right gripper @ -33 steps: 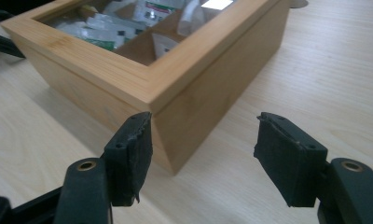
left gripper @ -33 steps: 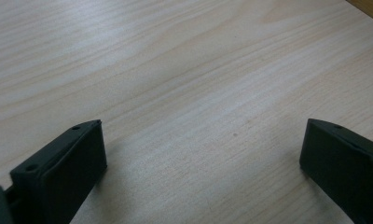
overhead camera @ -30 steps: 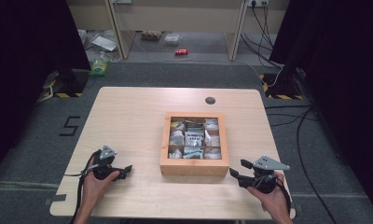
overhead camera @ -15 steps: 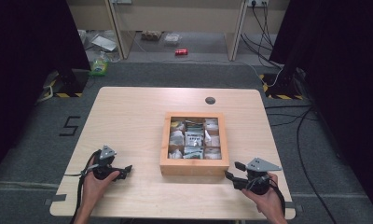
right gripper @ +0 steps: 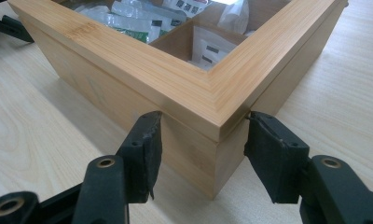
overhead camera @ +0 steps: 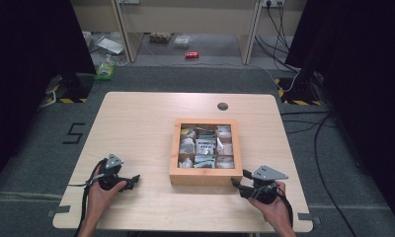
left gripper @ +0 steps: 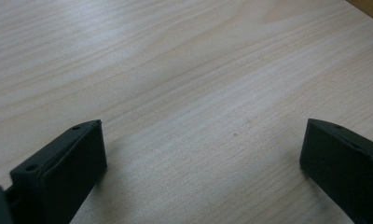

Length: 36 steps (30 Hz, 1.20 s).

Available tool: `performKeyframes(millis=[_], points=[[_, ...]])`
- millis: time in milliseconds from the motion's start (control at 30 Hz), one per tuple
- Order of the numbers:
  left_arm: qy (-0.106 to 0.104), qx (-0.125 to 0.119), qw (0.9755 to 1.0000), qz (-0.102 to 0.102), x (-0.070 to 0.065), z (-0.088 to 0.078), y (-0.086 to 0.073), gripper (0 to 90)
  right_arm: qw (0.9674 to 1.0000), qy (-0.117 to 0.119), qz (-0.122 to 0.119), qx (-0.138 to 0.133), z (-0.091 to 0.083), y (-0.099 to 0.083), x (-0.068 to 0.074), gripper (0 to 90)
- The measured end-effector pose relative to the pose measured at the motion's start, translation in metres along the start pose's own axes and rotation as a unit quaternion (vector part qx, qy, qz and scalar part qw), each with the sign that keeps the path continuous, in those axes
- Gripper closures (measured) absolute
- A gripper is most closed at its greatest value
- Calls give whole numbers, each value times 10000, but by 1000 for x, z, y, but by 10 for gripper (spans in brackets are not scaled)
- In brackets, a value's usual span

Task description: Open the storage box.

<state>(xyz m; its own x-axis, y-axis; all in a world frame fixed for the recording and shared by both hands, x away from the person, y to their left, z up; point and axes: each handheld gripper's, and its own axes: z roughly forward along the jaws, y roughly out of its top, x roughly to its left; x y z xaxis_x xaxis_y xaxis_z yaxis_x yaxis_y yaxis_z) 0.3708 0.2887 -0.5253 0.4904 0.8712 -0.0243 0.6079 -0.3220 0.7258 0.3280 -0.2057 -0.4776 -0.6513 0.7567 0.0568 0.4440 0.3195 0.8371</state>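
The square light-wood compartment box with small white packets in its cells sits right of centre on the pale wooden table, and the right gripper — held in the person's right hand — stands at its near right corner. In the right gripper view the black jaws straddle that corner, one on each side wall; they have just been closing, though it cannot be told whether the pads press the wood yet. The left gripper rests in the left hand well to the box's left — its jaws wide apart over bare tabletop, with nothing between them.
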Motion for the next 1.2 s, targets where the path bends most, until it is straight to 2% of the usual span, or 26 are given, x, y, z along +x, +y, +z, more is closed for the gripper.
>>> performKeyframes(millis=[100, 133, 300, 467, 600, 667, 767, 933, 1200], points=[[-1, -9, 10000, -12, 0, 0, 0, 0, 10000, -39, -7, -70, -1, 1, 1, 478], [0, -3, 10000, -5, 0, 0, 0, 0, 9996, -130, -255, -49, -2, 3, 3, 486], [-1, -5, 10000, -7, 0, 0, 0, 0, 9996, -132, -216, -126, -2, 3, 3, 489], [1, -7, 10000, -11, 0, 0, 0, 0, 9993, -21, -66, -361, -4, 6, 1, 496], [1, 2, 10000, 2, 0, 0, 0, 0, 9989, -46, -45, -465, -4, 10, 1, 499], [1, 1, 10000, 1, 0, 0, 0, 0, 9978, 97, 143, -634, -2, 12, -1, 521], [1, 1, 10000, 1, 0, 0, 0, 0, 9973, 49, 159, -722, -2, 13, 0, 522], [4, 0, 10000, 1, 0, 0, 0, 0, 9954, 101, 231, -922, -4, 18, -3, 534], [6, -1, 10000, -2, 0, 0, 0, 0, 9927, 136, 252, -1169, -3, 37, -5, 537]])
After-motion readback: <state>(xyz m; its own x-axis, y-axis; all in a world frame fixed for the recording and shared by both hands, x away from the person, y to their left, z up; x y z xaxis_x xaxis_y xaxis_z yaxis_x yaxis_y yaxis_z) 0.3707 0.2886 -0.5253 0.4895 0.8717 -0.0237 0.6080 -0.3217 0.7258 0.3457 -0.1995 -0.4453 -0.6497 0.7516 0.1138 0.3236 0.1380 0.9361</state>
